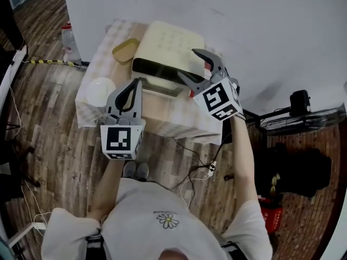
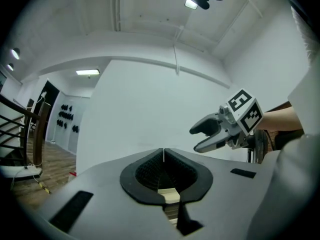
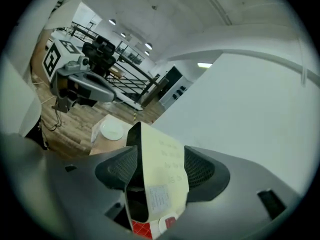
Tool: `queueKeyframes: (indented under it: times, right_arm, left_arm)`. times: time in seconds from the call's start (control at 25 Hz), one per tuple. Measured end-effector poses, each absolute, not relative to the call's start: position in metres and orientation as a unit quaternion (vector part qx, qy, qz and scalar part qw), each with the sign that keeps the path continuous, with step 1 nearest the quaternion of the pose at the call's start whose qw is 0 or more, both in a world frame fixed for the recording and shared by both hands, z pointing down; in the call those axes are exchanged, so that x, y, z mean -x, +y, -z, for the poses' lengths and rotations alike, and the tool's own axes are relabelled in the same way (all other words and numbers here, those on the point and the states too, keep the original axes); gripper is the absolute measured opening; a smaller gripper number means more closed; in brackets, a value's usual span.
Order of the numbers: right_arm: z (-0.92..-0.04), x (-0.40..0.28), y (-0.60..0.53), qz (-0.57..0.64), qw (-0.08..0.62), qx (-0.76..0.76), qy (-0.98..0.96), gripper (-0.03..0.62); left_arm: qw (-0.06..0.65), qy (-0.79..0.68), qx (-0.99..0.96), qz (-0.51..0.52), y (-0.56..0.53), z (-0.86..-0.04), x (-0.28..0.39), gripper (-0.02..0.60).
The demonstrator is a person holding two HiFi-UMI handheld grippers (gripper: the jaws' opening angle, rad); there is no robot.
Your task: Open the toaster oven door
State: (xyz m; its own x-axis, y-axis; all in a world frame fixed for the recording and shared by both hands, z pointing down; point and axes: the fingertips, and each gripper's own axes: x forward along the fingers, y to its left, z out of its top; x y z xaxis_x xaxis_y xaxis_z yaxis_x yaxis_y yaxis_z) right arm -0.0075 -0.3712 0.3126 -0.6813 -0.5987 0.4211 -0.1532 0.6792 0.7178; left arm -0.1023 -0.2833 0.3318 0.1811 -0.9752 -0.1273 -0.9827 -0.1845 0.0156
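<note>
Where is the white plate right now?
Head view: the white plate sits on the table's front-left corner, just left of the left gripper, with the yellow dish behind it.

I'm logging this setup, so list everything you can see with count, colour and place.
toaster oven: one, cream, back of the table
table: one, checked cloth, centre of the head view
tray: one, yellow, left of the oven
plate: one, white, table's front left corner
bottle: one, clear, floor left of the table
fan: one, black, floor at right
cables: several, light and dark, floor before the table
left gripper: one, grey, shut, over the table's front
right gripper: one, grey, open, at the oven's right front
</note>
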Motion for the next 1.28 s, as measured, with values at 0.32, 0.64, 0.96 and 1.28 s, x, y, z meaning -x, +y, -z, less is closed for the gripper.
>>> queueKeyframes:
  times: [0.32, 0.64, 0.96, 1.28]
  right_arm:
    - [-0.366, 0.027, -0.39, 0.319, 0.426, -0.152, -0.833, 0.256]
    - [-0.385, 0.039, -0.4, 0.308, 0.461, -0.135, -0.821, 0.256]
    - [-0.394, 0.039, -0.403, 0.296, 0.483, -0.125, -0.814, 0.255]
    - [-0.395, 0.041, -0.404, 0.29, 0.498, -0.117, -0.809, 0.255]
  left_arm:
    - [0.017, 0.645, 0.762, -0.053, -0.283, -0.344, 0.106, 0.018]
    - [0.002, 0.643, 0.765, -0.043, -0.287, -0.36, 0.107, 0.018]
    - [-0.007, 0.645, 0.763, -0.043, -0.293, -0.367, 0.107, 0.018]
    - [-0.029, 0.635, 0.77, -0.059, -0.306, -0.372, 0.099, 0.018]
